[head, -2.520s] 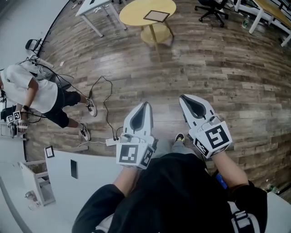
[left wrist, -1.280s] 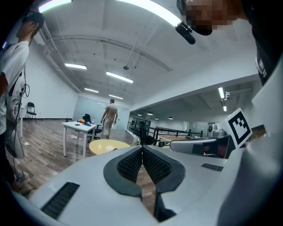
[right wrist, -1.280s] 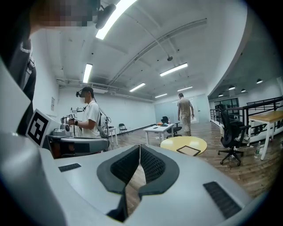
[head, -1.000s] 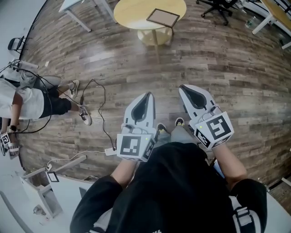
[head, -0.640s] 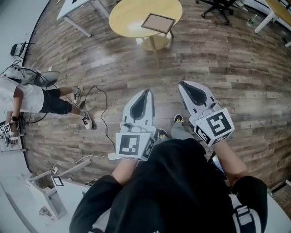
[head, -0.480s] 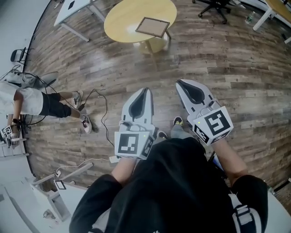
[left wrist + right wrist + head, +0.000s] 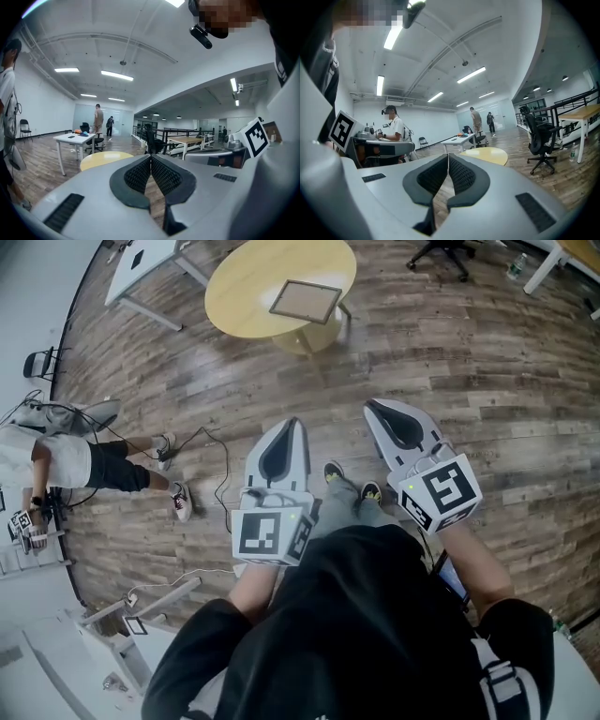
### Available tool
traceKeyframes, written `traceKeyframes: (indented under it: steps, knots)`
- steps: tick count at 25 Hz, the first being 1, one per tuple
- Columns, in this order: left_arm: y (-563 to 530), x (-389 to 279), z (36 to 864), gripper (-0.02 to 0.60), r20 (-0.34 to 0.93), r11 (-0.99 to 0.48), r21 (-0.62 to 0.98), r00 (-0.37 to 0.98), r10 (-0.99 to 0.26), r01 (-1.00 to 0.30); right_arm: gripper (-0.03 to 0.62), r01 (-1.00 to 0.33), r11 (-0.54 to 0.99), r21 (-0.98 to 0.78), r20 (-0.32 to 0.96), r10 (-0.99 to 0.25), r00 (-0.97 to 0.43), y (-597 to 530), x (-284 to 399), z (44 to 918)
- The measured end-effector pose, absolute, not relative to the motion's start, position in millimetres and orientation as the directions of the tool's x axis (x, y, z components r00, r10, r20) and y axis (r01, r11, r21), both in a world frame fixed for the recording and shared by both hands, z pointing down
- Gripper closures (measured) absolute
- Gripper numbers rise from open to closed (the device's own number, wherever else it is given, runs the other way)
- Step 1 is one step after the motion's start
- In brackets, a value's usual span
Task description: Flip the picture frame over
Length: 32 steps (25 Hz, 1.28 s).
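Observation:
A wooden picture frame (image 7: 306,300) lies flat on a round yellow table (image 7: 246,296) at the top of the head view, well ahead of both grippers. My left gripper (image 7: 291,422) is held out level over the wooden floor, its jaws shut with nothing between them. My right gripper (image 7: 373,406) is beside it, also shut and empty. The yellow table (image 7: 101,160) shows just beyond the closed pads in the left gripper view, and the same table (image 7: 487,155) appears past the shut jaws in the right gripper view. The frame is not visible in either gripper view.
A person in a white shirt (image 7: 58,465) stands at the left with cables (image 7: 208,476) trailing on the floor. A white desk (image 7: 141,266) stands left of the round table, a black office chair (image 7: 445,249) at its right. White furniture (image 7: 84,652) sits at the lower left.
The round table and frame have drawn nearer and shifted left in the head view as I walk forward. Both grippers stay shut, side by side.

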<state>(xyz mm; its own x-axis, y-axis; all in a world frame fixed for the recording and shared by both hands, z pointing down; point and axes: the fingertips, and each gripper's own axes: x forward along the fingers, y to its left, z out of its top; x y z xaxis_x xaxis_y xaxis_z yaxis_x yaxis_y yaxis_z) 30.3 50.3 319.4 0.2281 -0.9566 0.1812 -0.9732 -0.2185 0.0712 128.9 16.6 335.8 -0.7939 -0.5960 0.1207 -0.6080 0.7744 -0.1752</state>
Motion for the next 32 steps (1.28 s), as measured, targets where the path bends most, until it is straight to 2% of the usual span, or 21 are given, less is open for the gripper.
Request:
traceKeyframes:
  steps: [7, 19, 32]
  knots:
    - [8.5, 2.6, 327.6, 0.558, 0.178, -0.231, 0.098, 0.245, -0.953, -0.968, 0.574, -0.612, 0.775, -0.155, 0.133, -0.598, -0.791, -24.3, 96.5, 341.1]
    - [-64.1, -89.8, 325.3, 0.558, 0.135, -0.213, 0.129, 0.230, -0.964, -0.968, 0.574, -0.572, 0.817, -0.077, 0.098, -0.565, -0.820, -109.6, 9.2, 316.3]
    - [-124.6, -105.1, 327.0, 0.558, 0.133, -0.265, 0.167, 0.288, -0.948, -0.950, 0.574, -0.646, 0.759, -0.076, 0.121, -0.636, -0.762, -173.9, 19.6, 312.1]
